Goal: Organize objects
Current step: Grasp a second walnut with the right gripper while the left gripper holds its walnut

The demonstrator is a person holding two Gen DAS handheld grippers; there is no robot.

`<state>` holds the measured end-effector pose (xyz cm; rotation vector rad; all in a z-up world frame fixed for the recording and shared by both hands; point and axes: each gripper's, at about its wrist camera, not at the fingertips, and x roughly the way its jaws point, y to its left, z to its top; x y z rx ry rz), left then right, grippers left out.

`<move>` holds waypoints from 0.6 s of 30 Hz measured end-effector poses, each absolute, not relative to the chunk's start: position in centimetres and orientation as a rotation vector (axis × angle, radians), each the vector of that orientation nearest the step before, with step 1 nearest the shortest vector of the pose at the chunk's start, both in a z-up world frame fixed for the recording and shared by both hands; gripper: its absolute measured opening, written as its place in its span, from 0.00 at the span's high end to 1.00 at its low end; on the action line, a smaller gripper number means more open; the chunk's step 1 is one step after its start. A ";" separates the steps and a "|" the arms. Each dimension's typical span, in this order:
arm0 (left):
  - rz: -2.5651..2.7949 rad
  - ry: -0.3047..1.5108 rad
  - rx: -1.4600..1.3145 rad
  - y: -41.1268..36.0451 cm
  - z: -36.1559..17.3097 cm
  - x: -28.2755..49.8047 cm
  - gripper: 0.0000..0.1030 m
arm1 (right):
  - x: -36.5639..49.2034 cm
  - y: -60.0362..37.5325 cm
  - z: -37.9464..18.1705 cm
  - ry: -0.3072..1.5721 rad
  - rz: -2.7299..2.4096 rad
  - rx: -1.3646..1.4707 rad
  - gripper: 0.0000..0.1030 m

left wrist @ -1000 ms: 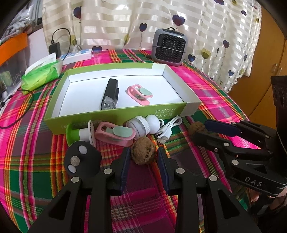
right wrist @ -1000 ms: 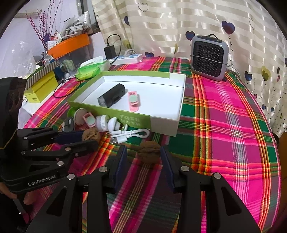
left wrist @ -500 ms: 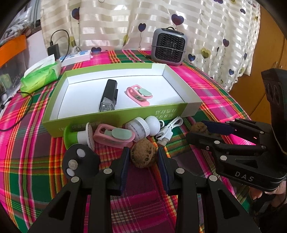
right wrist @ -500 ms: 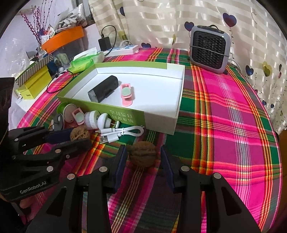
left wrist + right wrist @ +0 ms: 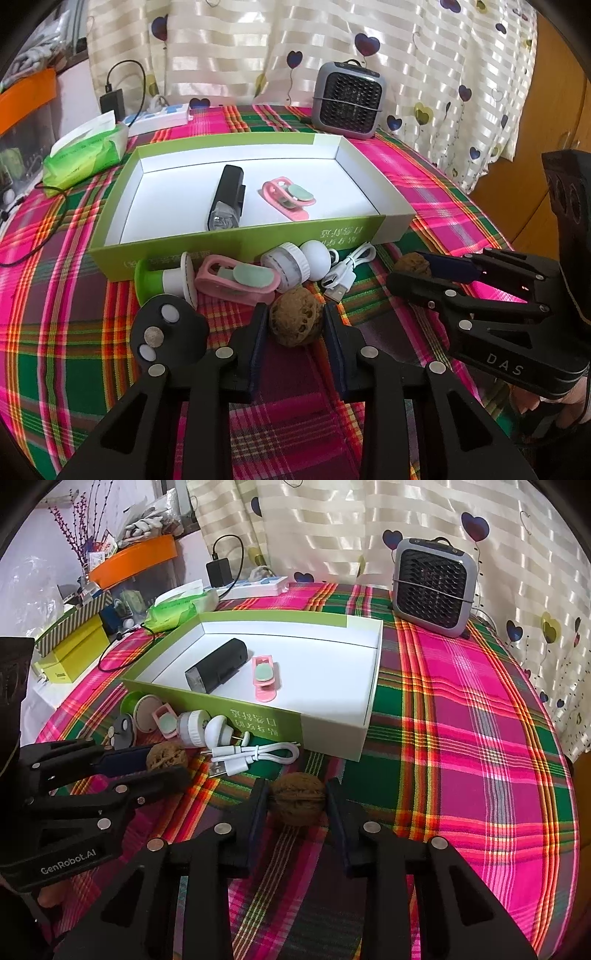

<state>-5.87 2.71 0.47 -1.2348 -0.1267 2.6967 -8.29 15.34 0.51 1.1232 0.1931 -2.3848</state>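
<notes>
The table, under a plaid cloth [image 5: 461,716], carries a green tray [image 5: 258,716] beyond both grippers, with a fan heater [image 5: 432,590] and tissue pack [image 5: 83,155] farther back. A walnut [image 5: 297,803] lies between the right gripper's [image 5: 297,808] fingers, a white cable [image 5: 255,755] just ahead.

"DAS" in white on the right gripper [image 5: 413,275] body, "GenRobot.AI" on the left gripper [image 5: 162,764] body, unreadable inverted white characters on the green box [image 5: 266,720] front wall
</notes>
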 end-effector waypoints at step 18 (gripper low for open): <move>2.713 -0.125 -1.157 3.1 2.3 -3.8 0.73 | -5.7 14.7 2.6 0.201 -2.373 1.030 0.68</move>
